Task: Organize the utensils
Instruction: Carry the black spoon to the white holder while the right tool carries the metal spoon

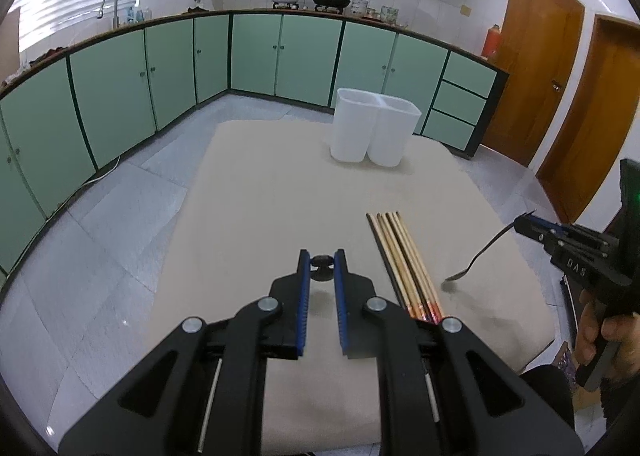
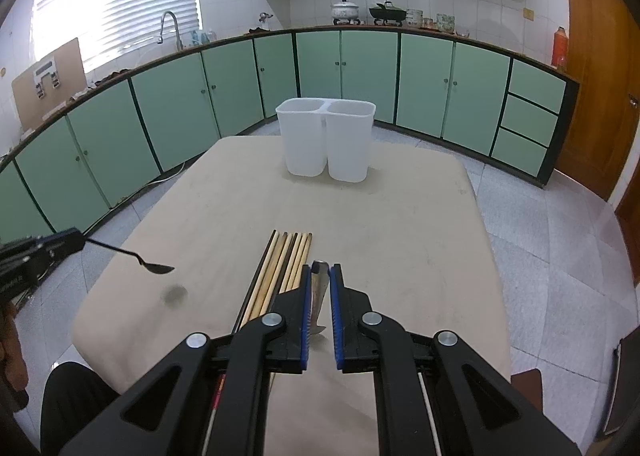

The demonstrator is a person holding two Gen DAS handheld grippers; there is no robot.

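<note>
My left gripper (image 1: 322, 256) is shut on a dark spoon (image 1: 322, 267), seen end-on between its blue pads. In the right wrist view that spoon (image 2: 136, 258) sticks out of the left gripper (image 2: 80, 243) and hovers above the table's left side, over its own shadow. My right gripper (image 2: 320, 270) is shut on a metal spoon (image 2: 320, 290). From the left wrist view this spoon (image 1: 480, 252) slants down from the right gripper (image 1: 520, 222), its bowl close to the cloth. A bundle of wooden chopsticks (image 1: 400, 260) (image 2: 280, 272) lies on the table between the two grippers.
A white two-compartment holder (image 1: 374, 132) (image 2: 326, 140) stands at the far end of the beige-covered table (image 1: 280, 196) (image 2: 400, 224); nothing shows above its rims. Green kitchen cabinets ring the room. A person's hand (image 1: 600, 336) grips the right tool's handle.
</note>
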